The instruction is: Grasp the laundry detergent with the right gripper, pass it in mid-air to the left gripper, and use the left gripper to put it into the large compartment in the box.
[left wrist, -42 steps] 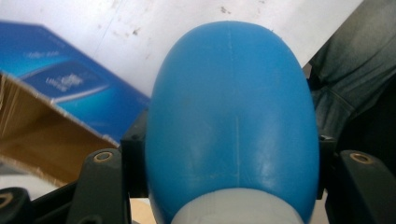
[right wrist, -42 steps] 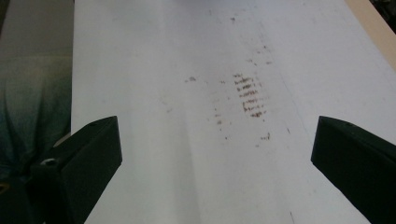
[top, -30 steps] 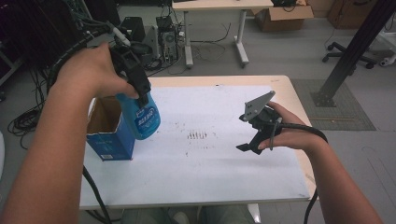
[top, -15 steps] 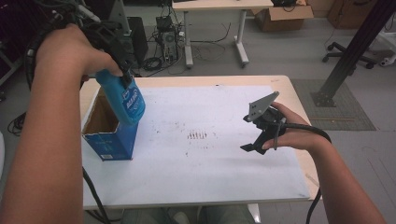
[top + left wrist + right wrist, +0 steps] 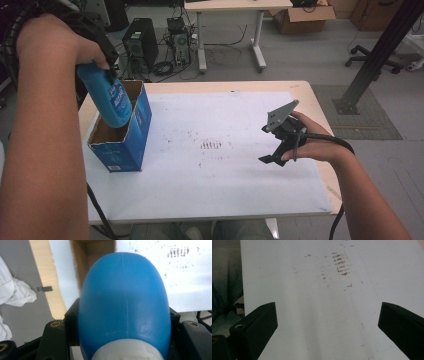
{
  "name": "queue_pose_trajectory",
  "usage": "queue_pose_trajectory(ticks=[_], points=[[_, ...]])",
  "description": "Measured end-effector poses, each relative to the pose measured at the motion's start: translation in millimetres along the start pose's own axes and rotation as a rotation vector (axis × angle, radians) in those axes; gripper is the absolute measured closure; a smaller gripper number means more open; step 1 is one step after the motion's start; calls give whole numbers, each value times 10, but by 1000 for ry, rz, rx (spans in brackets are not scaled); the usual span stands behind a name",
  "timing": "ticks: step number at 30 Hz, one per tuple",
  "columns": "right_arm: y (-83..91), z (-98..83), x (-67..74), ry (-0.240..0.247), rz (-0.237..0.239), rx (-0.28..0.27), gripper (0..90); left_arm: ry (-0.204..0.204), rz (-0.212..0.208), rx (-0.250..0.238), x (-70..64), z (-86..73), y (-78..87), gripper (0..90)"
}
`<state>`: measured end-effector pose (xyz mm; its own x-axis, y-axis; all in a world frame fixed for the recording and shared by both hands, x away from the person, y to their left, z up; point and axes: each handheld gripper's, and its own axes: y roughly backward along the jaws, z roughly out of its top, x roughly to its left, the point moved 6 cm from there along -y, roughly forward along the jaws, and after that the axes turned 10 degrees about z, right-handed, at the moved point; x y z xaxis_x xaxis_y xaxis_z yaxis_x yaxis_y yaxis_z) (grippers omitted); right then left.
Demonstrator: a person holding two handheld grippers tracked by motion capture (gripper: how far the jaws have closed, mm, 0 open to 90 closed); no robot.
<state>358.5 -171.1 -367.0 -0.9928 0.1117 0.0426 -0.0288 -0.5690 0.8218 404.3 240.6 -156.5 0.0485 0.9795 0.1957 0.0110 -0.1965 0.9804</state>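
Note:
My left gripper (image 5: 101,64) is shut on a blue plastic bottle (image 5: 109,97), gripping it near its white cap. The bottle (image 5: 125,302) hangs base down and a little tilted. Its base is over the open top of a blue cardboard box (image 5: 126,147) at the table's left. The box's brown inside (image 5: 91,255) lies beyond the bottle. My right gripper (image 5: 274,144) is held low over the white sheet (image 5: 220,175) at the right. It is open, and nothing is between its jaws (image 5: 327,325).
The white sheet (image 5: 312,302) covers most of the wooden table (image 5: 320,107) and has a patch of brown marks (image 5: 211,145) near its middle. On the floor beyond the table are a computer tower (image 5: 140,42), cables and another desk.
The left hand has carried the bottle left and up, from beside the box's right side to over its open top. The right gripper has stayed in place.

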Motion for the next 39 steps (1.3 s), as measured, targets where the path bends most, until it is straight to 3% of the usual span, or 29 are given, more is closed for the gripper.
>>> queue_pose_trajectory(ticks=[9, 17, 39], points=[[-22, 8, -38, -8, 3, 2, 26, 52, 21, -1, 225, 57, -54, 390], [-52, 1, -63, -19, 5, 2, 26, 56, 23, -9, 305, 125, -155, 390], [-69, -39, -15, -26, 6, -4, 26, 33, 5, 0, 210, 228, -611, 390]])
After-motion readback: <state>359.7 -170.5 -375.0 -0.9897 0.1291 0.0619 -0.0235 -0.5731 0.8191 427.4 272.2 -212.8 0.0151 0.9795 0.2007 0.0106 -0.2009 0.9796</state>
